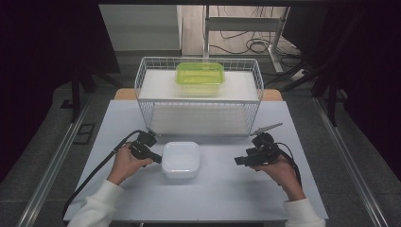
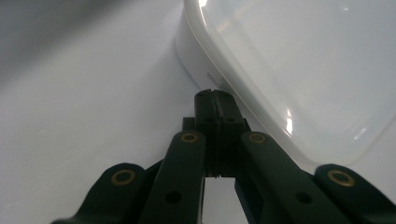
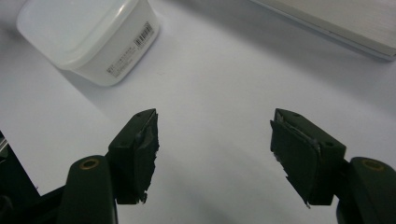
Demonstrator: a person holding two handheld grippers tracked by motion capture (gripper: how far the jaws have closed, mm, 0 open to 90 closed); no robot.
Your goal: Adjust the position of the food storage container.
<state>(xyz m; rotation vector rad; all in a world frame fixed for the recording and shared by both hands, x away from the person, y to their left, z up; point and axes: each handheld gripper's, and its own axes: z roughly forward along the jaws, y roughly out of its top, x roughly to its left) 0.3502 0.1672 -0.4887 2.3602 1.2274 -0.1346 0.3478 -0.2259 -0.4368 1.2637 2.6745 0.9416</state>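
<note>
My left tool (image 2: 215, 100) is closed, its tip touching the white lidded container (image 1: 180, 159) in the middle of the desk (image 1: 222, 189), and my right tool (image 3: 215, 140) hangs wide open, well apart from it.

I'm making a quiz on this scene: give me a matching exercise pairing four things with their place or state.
Things:
1. green container
2. white lidded container
3. left gripper
4. right gripper

Place or state:
A. jaws wide apart above the bare table
B. on the table between the two hands
C. jaws closed, tips at the white container's edge
D. on top of the wire basket

Pairs: 1-D, 2-B, 3-C, 4-A
</note>
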